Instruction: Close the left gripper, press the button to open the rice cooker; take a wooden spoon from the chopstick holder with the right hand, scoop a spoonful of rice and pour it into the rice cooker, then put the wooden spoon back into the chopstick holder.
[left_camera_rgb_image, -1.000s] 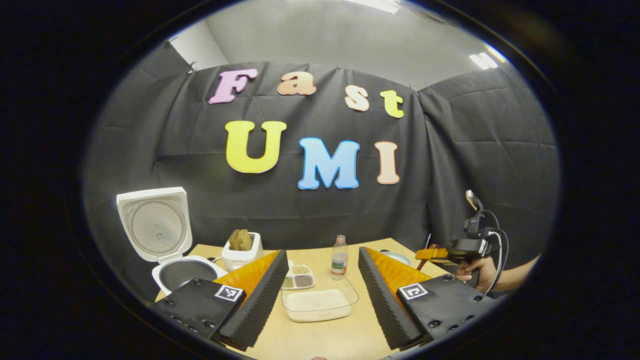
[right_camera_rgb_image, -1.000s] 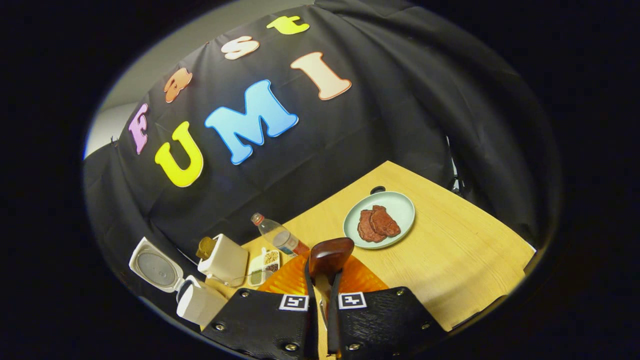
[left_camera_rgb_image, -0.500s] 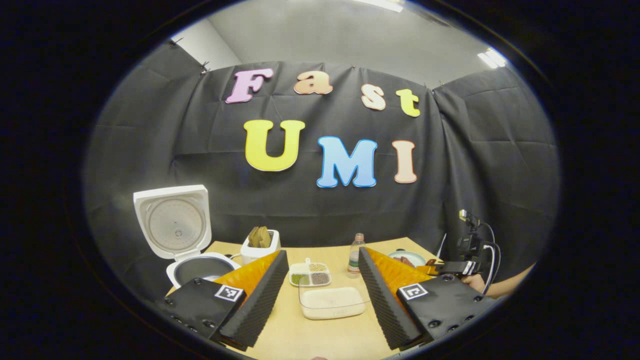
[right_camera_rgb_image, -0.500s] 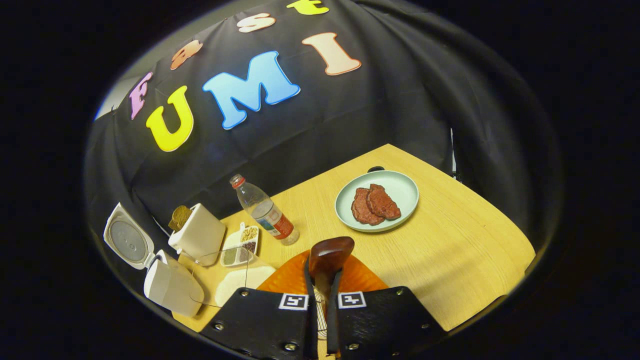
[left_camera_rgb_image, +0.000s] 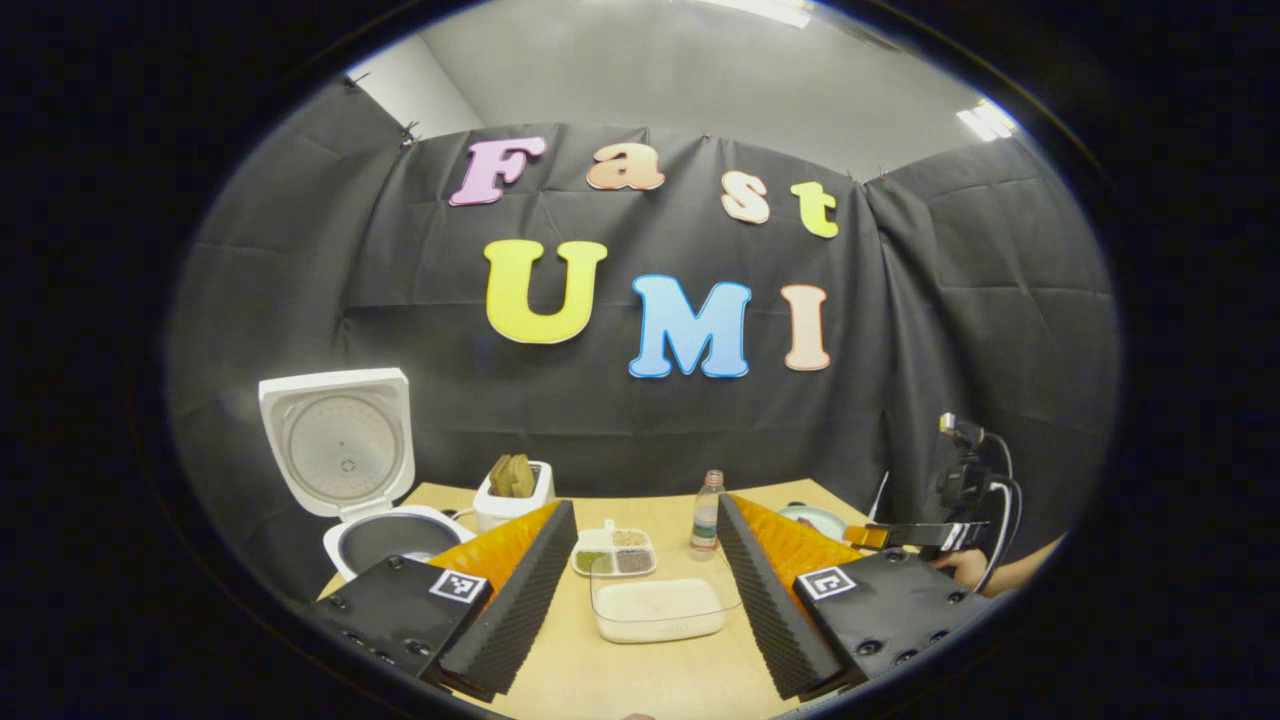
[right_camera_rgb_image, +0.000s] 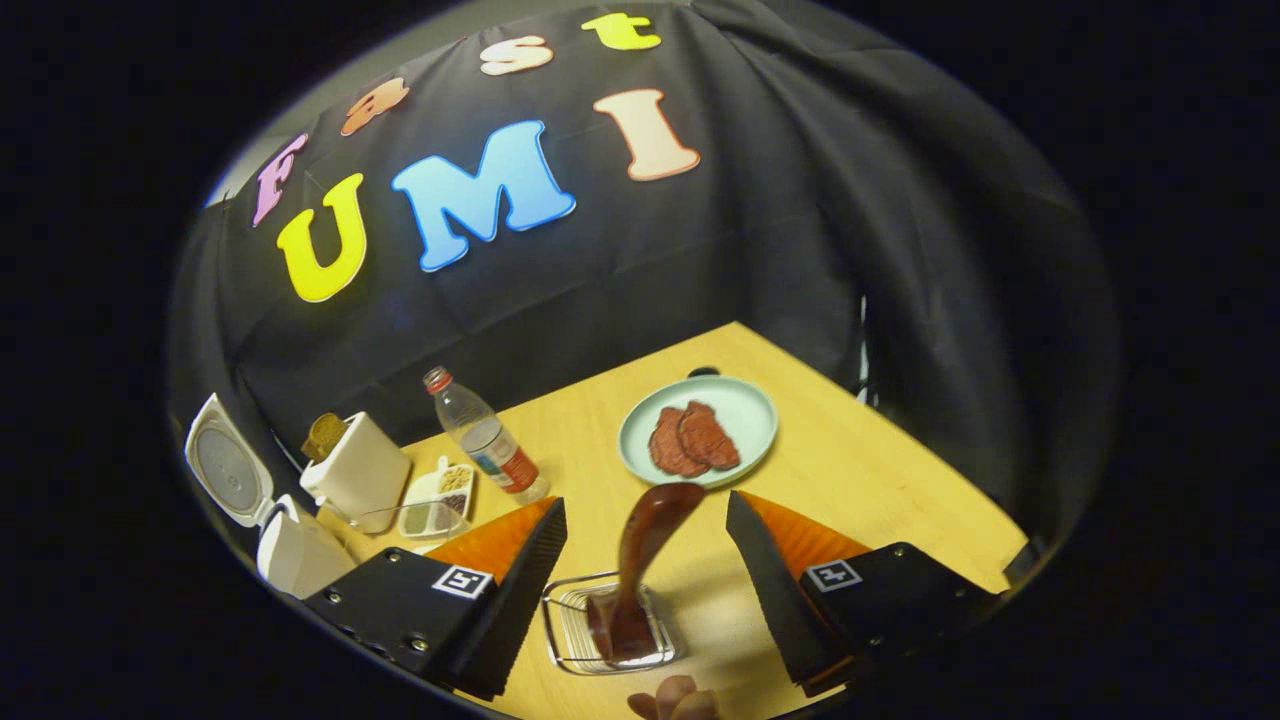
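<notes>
Released wooden spoon (right_camera_rgb_image: 645, 540) stands between right hand-held gripper (right_camera_rgb_image: 645, 545) fingers.

The wooden spoon (right_camera_rgb_image: 645, 540) handle's lower end is buried inside the chopstick holder (right_camera_rgb_image: 610, 625). Plus the hand (left_camera_rgb_image: 965, 566) behind the right gripper (left_camera_rgb_image: 915, 535) is mostly cut off.

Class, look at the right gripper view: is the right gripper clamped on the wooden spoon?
No. The right gripper is open, and the spoon stands untouched in the holder between its fingers.
</notes>
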